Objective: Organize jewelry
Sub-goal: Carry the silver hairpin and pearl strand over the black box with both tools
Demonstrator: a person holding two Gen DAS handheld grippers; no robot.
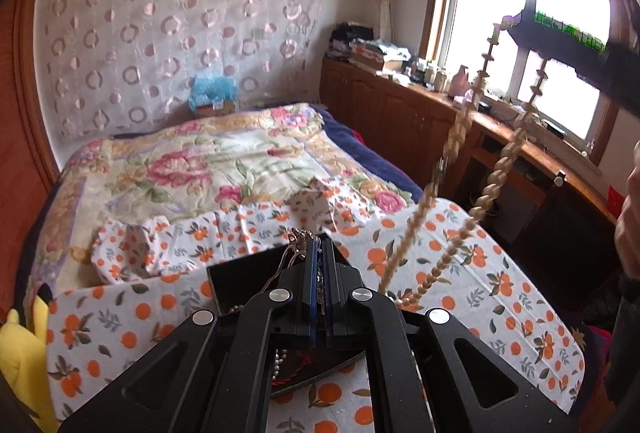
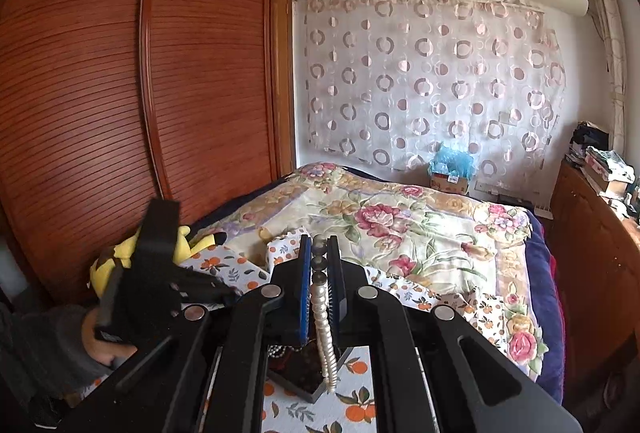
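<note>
My left gripper (image 1: 319,247) is shut on a thin silver chain (image 1: 298,237) and holds it over a black jewelry box (image 1: 244,273) on the orange-print cloth. My right gripper (image 2: 320,247) is shut on a pearl necklace (image 2: 322,313). The necklace hangs down in two strands toward the box (image 2: 308,373). In the left wrist view the right gripper (image 1: 560,37) is high at the right and the pearl strands (image 1: 492,185) trail down to the box's right side. More beads and a red cord lie inside the box.
The box sits on a white cloth with orange fruit print (image 1: 460,273) over a floral quilt (image 1: 192,161) on a bed. A yellow plush toy (image 2: 116,261) lies at the left. A wooden wardrobe (image 2: 120,93) stands at the left, low cabinets (image 1: 400,105) under the window at the right.
</note>
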